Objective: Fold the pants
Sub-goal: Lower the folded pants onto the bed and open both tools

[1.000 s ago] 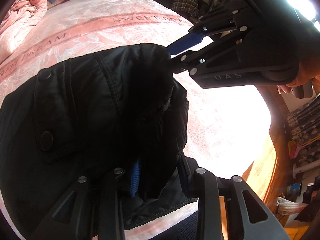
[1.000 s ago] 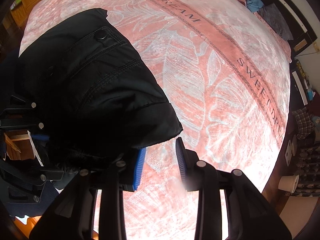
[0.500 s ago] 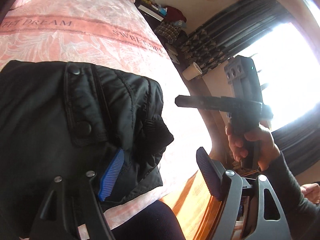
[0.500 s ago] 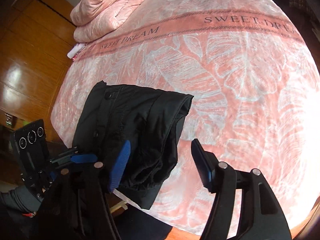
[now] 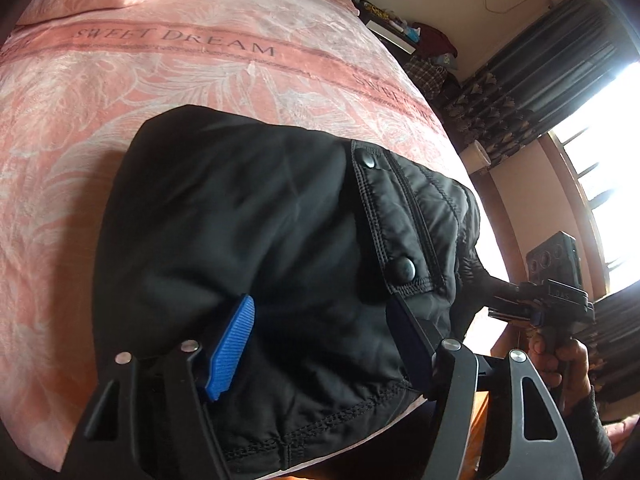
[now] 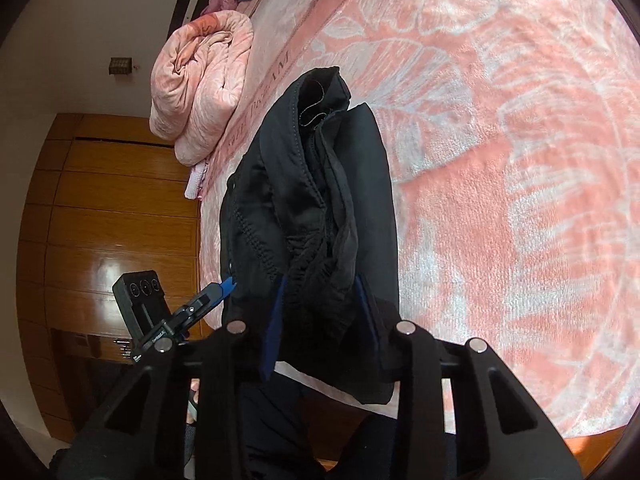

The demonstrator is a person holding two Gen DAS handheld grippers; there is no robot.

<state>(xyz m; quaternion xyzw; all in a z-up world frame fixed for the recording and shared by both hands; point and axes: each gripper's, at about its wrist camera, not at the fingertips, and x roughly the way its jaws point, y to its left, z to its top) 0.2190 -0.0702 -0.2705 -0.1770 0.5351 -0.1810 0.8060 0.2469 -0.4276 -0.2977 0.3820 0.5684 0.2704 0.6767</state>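
Black fingers (image 5: 416,336) — blue ribbed pads (image 5: 232,354), silver screws (image 5: 452,344)

2 tool-mounted fisheyes, close above bed (image 5: 120,92); both share black pants (image 5: 260,220) (image 6: 320,200).

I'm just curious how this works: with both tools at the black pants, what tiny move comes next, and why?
Probably close the left tool: its fingers straddle the folded black pants but stand wide apart, while the right tool looks pinched on the thick end. Then both could lift.
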